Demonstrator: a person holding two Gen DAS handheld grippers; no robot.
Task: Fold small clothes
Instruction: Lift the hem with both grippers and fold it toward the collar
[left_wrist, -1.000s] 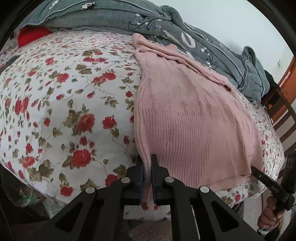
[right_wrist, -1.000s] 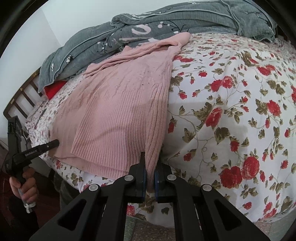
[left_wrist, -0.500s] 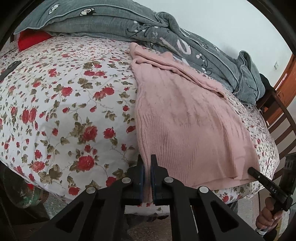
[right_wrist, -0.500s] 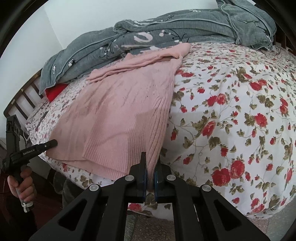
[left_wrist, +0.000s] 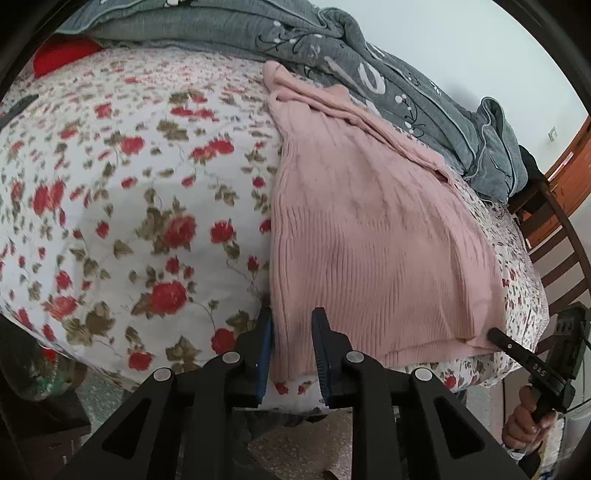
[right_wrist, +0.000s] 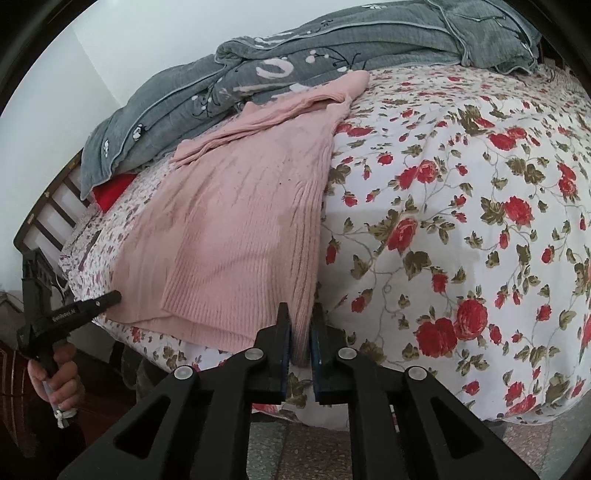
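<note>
A pink knitted sweater (left_wrist: 369, 236) lies flat on the floral bed, its hem hanging at the bed's near edge; it also shows in the right wrist view (right_wrist: 243, 229). My left gripper (left_wrist: 291, 332) is open, its jaws apart around the hem's left corner. My right gripper (right_wrist: 301, 325) stands at the hem's right corner with its jaws slightly apart and the knit between them. Each gripper shows in the other's view, at the hem's far corner (left_wrist: 532, 365) (right_wrist: 66, 314).
The floral bedsheet (left_wrist: 129, 206) covers the mattress. A grey quilt (left_wrist: 369, 74) is heaped along the far side against the wall, with a red item (left_wrist: 62, 55) beside it. A wooden bed frame (left_wrist: 554, 236) and the floor lie past the bed's edge.
Both grippers' jaws have parted from the sweater's hem corners, the left one wider. The sweater now rests lower on the bed.
</note>
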